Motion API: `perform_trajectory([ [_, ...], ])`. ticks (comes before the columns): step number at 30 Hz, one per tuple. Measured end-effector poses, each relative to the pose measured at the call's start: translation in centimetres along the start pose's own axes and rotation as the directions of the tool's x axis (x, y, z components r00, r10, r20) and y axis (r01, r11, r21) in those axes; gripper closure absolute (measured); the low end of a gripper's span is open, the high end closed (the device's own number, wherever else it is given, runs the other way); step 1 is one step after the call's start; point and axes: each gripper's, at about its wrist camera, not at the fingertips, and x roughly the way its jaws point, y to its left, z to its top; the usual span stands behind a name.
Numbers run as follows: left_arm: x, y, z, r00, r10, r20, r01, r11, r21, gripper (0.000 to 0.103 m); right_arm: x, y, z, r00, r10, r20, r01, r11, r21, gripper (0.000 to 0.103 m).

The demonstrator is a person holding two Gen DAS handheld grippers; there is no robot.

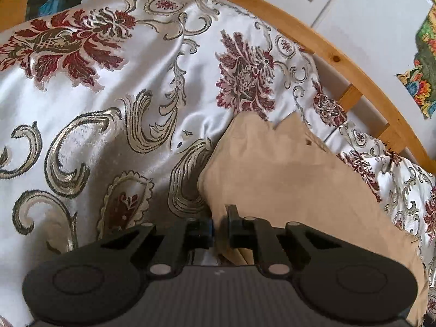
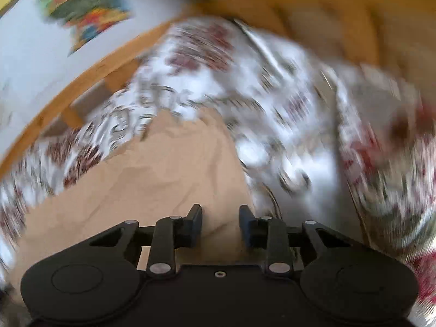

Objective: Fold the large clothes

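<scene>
Looking along our left gripper (image 1: 220, 224), we see its two black fingers drawn nearly together, with a fold of the tan garment (image 1: 294, 179) pinched in the narrow slot between them. The garment lies on the bed, spreading forward and to the right of the fingers, its far edge jagged against the bedspread (image 1: 109, 125). That bedspread is shiny white with dark red flowers and grey-gold scrolls, and it covers most of the left view. Behind it runs the wooden bed frame (image 1: 335, 57), with slats showing below the rail, and past that a white wall (image 1: 368, 21). A brightly coloured cloth (image 1: 425, 81) hangs at the right edge of the view.

The right wrist view is badly smeared by motion. Our right gripper (image 2: 220, 224) shows sharp enough: its fingers stand apart with a clear gap, and tan cloth fills that gap from behind. We cannot tell whether the fingers grip it or merely sit over it. The garment (image 2: 163, 174) stretches ahead and to the left of this gripper; the flowered bedspread (image 2: 286, 103) surrounds it on the far and right sides. The wooden frame (image 2: 90, 81) and the coloured cloth (image 2: 87, 8) appear upper left, blurred.
</scene>
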Motion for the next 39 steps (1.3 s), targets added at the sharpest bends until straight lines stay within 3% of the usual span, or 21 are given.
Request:
perform_trajectory([
  [3,0.0,0.3,0.3,1.0,-0.01,-0.004,0.01,1.0,-0.007,0.084,-0.7,4.9,-0.6,0.99,0.073,0.119,-0.033,0.951,-0.309,0.056],
  [4,0.0,0.4,0.3,1.0,-0.012,-0.003,0.012,1.0,-0.019,0.083,-0.2,6.9,-0.9,0.986,0.121,0.114,-0.065,0.911,-0.408,0.057],
  [7,-0.6,0.9,-0.1,0.999,-0.041,-0.004,0.041,0.999,-0.02,0.061,1.8,12.3,-1.3,0.967,0.244,0.07,-0.164,0.812,-0.56,0.06],
  [9,-1.3,0.9,-0.8,0.999,-0.05,0.002,0.05,0.999,0.002,0.043,3.9,15.8,-1.2,0.961,0.269,0.059,-0.177,0.77,-0.612,0.06],
  [12,-1.9,0.3,-1.8,0.996,-0.09,-0.019,0.091,0.994,0.063,0.034,8.2,20.6,-1.2,0.968,0.245,0.06,-0.147,0.738,-0.658,0.06],
  [16,-2.4,-0.2,-3.2,0.984,-0.156,-0.084,0.167,0.976,0.139,0.024,12.6,23.7,-2.9,0.983,0.183,0.032,-0.109,0.705,-0.701,0.065],
  [21,-2.1,-0.5,-3.6,0.979,-0.171,-0.107,0.189,0.965,0.181,0.02,13.3,25.2,-8.8,0.973,0.172,0.152,0.033,0.55,-0.835,0.097],
  [22,-1.9,-0.5,-3.5,0.98,-0.171,-0.106,0.187,0.968,0.169,0.02,13.4,25.5,-8.8,0.975,0.167,0.147,0.034,0.541,-0.84,0.098],
  [23,-1.8,-0.5,-3.3,0.979,-0.176,-0.104,0.19,0.97,0.153,0.019,13.2,25.2,-8.1,0.976,0.174,0.129,0.01,0.559,-0.829,0.098],
  [25,-1.5,-0.5,-2.9,0.977,-0.193,-0.093,0.203,0.972,0.116,0.016,11.7,24.2,-6.2,0.98,0.188,0.061,-0.075,0.637,-0.767,0.093],
  [27,-1.2,-0.3,-2.7,0.976,-0.203,-0.084,0.21,0.974,0.084,0.014,9.3,23.3,-5.6,0.981,0.192,0.042,-0.102,0.679,-0.727,0.07],
  [30,-0.4,0.1,-2.8,0.977,-0.194,-0.092,0.199,0.979,0.045,0.013,5.8,21.5,-7.5,0.982,0.178,0.057,-0.078,0.671,-0.738,0.068],
  [35,-0.1,-0.9,-3.0,0.987,-0.145,-0.071,0.148,0.988,0.05,0.006,6.1,19.8,-11.0,0.977,0.187,0.097,-0.054,0.669,-0.741,0.068],
  [39,-0.2,-1.9,-3.3,0.994,-0.094,-0.048,0.097,0.993,0.068,0.001,6.2,19.8,-11.1,0.978,0.185,0.1,-0.051,0.668,-0.743,0.068],
])
